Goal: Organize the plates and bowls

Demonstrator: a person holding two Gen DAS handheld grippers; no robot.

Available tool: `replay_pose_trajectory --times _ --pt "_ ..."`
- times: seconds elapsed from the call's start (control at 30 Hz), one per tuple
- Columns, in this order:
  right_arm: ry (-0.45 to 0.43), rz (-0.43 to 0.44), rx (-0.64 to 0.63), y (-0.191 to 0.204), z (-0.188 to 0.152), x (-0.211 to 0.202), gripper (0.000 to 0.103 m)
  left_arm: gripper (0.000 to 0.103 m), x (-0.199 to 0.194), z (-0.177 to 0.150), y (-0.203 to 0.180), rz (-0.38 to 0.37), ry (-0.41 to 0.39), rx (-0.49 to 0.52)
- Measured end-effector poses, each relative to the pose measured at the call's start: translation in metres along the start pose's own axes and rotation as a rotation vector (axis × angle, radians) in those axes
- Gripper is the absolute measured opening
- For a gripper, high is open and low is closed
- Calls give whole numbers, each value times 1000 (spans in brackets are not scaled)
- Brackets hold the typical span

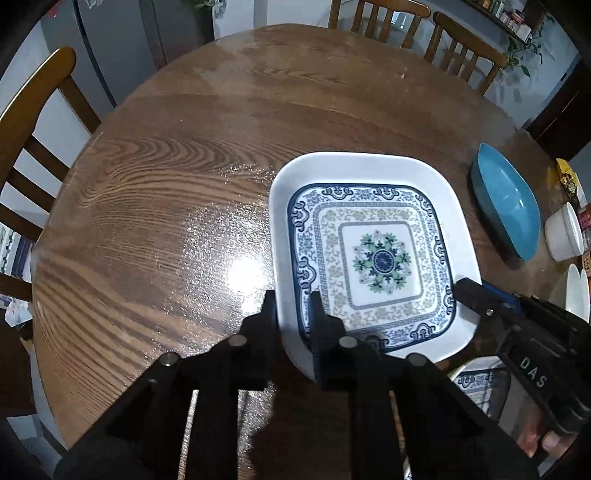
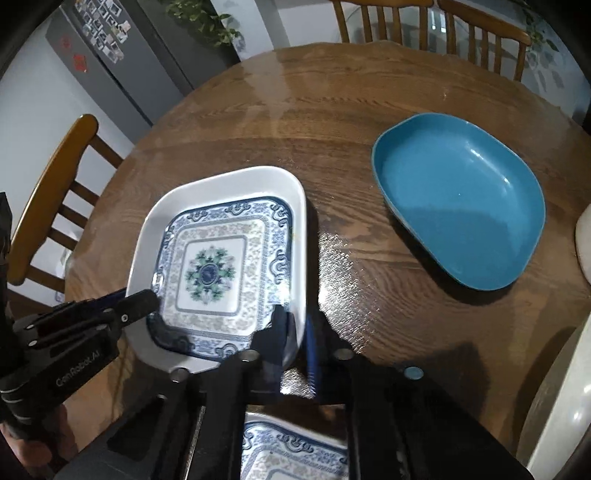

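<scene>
round wooden table (image 1: 155, 206), wooden chairs (image 2: 48, 206) set around it, grey fridge (image 2: 122, 62) covered in magnets, plant (image 2: 207, 22) behind

The left black two-finger gripper (image 1: 293, 306) points steeply down, its fingers (image 1: 317, 314) pinched close on either side of a rim. The right black two-finger gripper (image 2: 295, 325) tilts down likewise, fingers (image 2: 279, 325) clamped narrowly. A hand (image 1: 535, 441) grips the right handle; its hold looks firm, though mostly hidden.
</scene>
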State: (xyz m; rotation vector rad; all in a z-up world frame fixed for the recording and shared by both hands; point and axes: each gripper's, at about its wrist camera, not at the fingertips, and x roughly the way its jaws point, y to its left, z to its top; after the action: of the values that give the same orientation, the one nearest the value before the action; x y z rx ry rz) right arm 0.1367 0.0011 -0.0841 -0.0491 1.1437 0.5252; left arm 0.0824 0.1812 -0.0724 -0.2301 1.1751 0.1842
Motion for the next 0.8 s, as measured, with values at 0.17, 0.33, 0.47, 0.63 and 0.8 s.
replay_pose_trajectory --times 0.17,0.33,0.47,0.63,0.8 --pt "-20 -2 8 4 -3 -13 8 9 -12 -6 0 -7 -31 14" --pt "-89 10 7 4 -15 -57 8 9 -45 -20 -12 -24 -89 65" --pt "-119 -4 28 -4 -38 -88 8 9 -67 -39 -29 -68 -101 121" --pt "-116 -19 107 -19 -81 -111 9 9 -75 -63 -56 -101 -85 188" --pt "-81 -37 157 -24 -117 -114 10 9 -76 -85 -70 -112 -65 257"
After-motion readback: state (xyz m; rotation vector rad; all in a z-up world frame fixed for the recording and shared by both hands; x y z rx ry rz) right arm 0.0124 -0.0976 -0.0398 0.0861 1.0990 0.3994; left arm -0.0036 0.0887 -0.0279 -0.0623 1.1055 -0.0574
